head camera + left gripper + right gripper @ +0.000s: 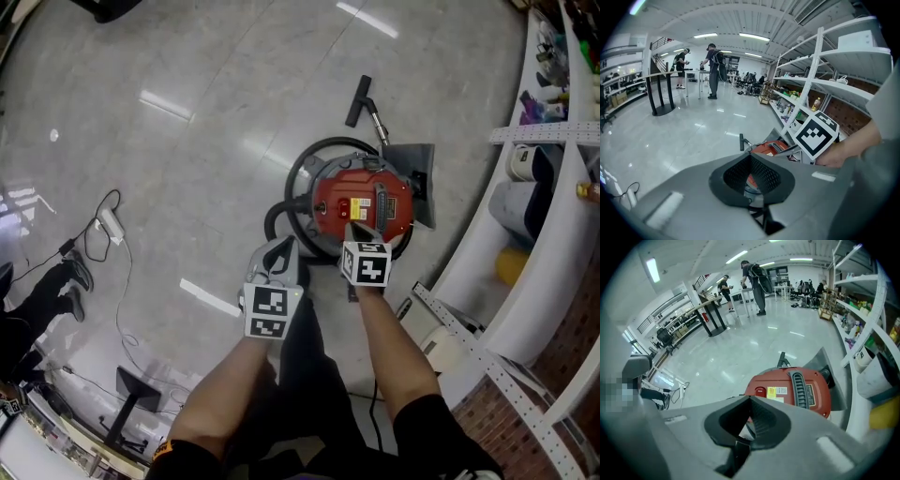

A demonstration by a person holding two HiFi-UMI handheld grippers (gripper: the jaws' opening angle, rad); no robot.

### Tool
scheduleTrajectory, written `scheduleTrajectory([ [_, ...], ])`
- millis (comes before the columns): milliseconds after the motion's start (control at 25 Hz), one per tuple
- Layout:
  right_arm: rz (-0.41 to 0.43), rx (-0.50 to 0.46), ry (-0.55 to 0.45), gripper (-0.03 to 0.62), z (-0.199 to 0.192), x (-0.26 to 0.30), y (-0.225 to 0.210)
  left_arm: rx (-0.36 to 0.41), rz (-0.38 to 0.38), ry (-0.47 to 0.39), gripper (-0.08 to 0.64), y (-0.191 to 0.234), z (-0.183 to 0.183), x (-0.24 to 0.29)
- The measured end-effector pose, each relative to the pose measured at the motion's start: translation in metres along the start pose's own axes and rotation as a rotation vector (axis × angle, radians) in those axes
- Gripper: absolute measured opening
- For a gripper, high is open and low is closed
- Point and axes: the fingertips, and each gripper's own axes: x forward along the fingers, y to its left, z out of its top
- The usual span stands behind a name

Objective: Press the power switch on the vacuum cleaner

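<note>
Vacuum: a round canister with a glossy red lid (pixel 361 202). It stands on the floor at 12 o'clock from the person, just ahead of both hands.
Lid: it carries a black ribbed vent and a yellow-and-white label.
Switch: a small red button (pixel 760 392) set in the lid, at 9 o'clock from the label.
Hose: black (pixel 300 173), looped round the canister from 6 to 12 o'clock.
Nozzle: a black floor head (pixel 359 100) on a wand, at 12 o'clock beyond the vacuum.
Panel: a grey sheet (pixel 419 183) at 3 o'clock, touching the vacuum.
Right tongs: (pixel 361 232) tips pressed together with nothing between them. They sit over the near rim of the lid, and the switch shows just past the tips. I cannot tell whether they touch the lid.
Left tongs: (pixel 279 255) tips pressed together and empty. They are at 8 o'clock from the vacuum, beside the hose loop, with the right tongs' marker cube at their 2 o'clock.
Floor: pale grey and polished (pixel 187 141), streaked with reflections of the ceiling lights.
Cable: a thin black lead with a white block (pixel 111 225) lies at 9 o'clock, well apart from the vacuum.
Rack: white shelving (pixel 553 187) runs along 3 o'clock, with bottles and tubs on it.
Room: a long hall with strip lights. In the distance people (pixel 712 70) stand near a tall black desk (pixel 661 89).
</note>
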Motion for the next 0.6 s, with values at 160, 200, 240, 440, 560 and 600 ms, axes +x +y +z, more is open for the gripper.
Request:
scheduleTrajectory([
  [160, 0.008, -0.012, -0.055, -0.008, -0.004, -0.021, 0.017, 0.006, 0.009, -0.005, 0.015, -0.002, -0.011, -0.015],
  [200, 0.011, -0.017, -0.068, -0.008, -0.006, -0.028, 0.022, 0.007, 0.016, 0.0, 0.015, -0.002, -0.015, -0.02],
  [240, 0.014, -0.019, -0.08, -0.008, -0.008, -0.035, 0.027, 0.007, 0.022, 0.002, 0.015, -0.002, -0.019, -0.027],
  [440, 0.041, -0.012, -0.152, -0.008, -0.023, -0.082, 0.058, -0.008, -0.003, -0.023, 0.015, -0.011, -0.034, -0.072],
  [560, 0.051, -0.028, -0.204, -0.008, -0.029, -0.117, 0.077, 0.001, 0.009, -0.057, 0.015, -0.014, -0.037, -0.108],
  [600, 0.053, -0.037, -0.225, -0.008, -0.029, -0.128, 0.084, 0.007, 0.015, -0.073, 0.015, -0.015, -0.037, -0.12],
])
